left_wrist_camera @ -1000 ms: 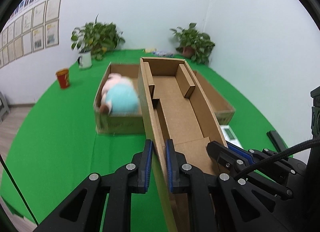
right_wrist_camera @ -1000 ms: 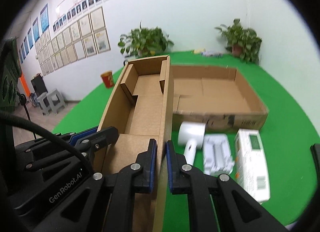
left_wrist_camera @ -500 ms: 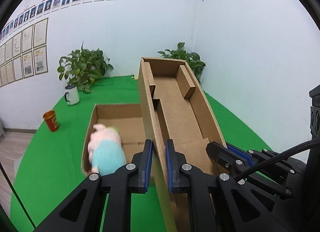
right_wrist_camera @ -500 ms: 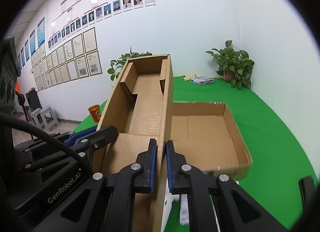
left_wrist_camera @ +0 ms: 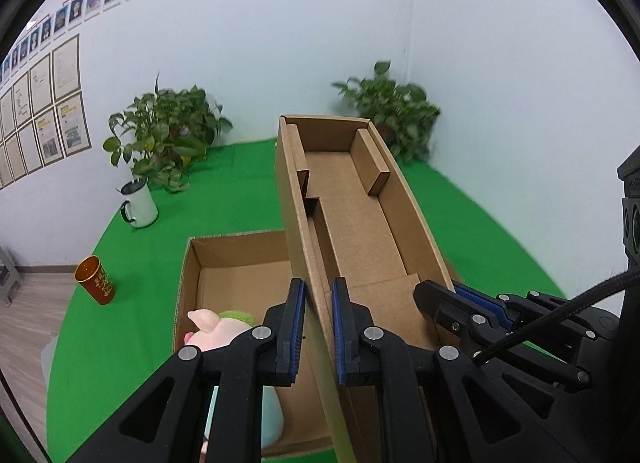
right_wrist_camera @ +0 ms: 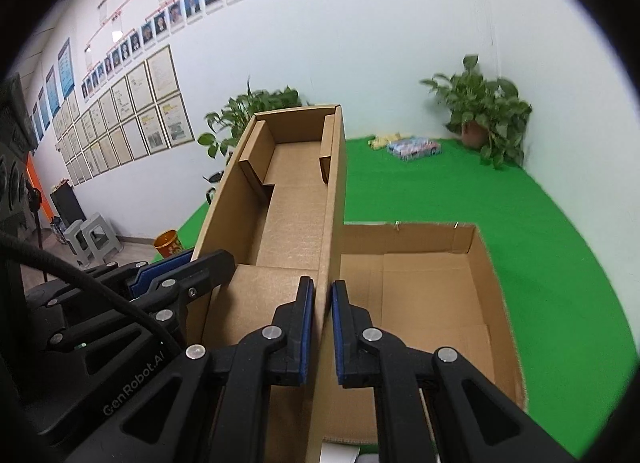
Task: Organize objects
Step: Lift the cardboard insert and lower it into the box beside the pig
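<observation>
Left wrist view: your left tool (left_wrist_camera: 318,327) clamps one wall of the narrow cardboard tray (left_wrist_camera: 352,215), your right tool (right_wrist_camera: 320,325) the opposite wall. It hangs empty above two open boxes: one (left_wrist_camera: 236,259) holds a plush toy (left_wrist_camera: 216,329), the other (right_wrist_camera: 440,295) nothing.

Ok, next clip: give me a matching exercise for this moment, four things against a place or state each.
Things:
1. narrow box
2. plush toy
3. mug
4. red cup

Places or states:
A. on the green mat beside a plant
B. held up by both grippers
C. at the mat's edge near the bare floor
D. lying inside the wide box

Pairs: 1-B, 2-D, 3-A, 4-C
</observation>
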Tool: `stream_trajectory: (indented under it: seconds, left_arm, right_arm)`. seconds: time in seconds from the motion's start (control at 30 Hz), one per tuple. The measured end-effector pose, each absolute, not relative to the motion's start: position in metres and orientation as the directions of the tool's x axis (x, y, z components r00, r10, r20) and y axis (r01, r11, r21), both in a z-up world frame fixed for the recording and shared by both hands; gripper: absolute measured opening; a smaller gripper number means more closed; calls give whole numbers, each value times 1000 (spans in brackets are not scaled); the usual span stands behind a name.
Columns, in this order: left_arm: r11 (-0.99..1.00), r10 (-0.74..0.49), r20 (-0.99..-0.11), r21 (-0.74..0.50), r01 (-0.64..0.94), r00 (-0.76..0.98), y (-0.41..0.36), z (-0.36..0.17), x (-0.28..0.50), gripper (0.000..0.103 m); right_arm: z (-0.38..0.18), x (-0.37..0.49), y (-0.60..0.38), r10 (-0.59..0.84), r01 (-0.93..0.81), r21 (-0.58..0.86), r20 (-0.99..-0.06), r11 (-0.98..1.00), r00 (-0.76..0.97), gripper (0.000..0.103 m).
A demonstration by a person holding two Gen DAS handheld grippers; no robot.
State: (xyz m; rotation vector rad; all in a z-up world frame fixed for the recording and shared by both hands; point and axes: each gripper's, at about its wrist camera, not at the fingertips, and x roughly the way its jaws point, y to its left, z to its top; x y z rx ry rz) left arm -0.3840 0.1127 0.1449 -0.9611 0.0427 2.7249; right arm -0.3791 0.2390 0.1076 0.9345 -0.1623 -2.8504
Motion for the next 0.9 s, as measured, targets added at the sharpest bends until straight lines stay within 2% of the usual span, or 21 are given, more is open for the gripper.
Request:
stream_trajectory:
  seconds: [0.33, 0.6, 0.8, 0.9]
  left_arm:
    - [-979, 140, -761, -10, -203, -633, 115, 46, -453, 9]
    - [-980, 98, -833, 16, -200, -545, 106, -22, -493, 9]
    - [-984, 88, -862, 4, -181, -499, 97, -53, -487, 11]
    - [-982, 122, -865, -35, -184, -486, 89, -46, -476, 12]
  right_arm:
    - [27, -436, 243, -241, 93, 247, -678, -965, -694, 8]
    - [-22, -453, 249, -295, 54, 338, -721, -940, -626, 8]
    - [-46, -458, 245, -320, 36, 368, -752, -929, -577, 8]
    - [-49, -459, 238, -311, 33, 356, -761, -934, -569, 8]
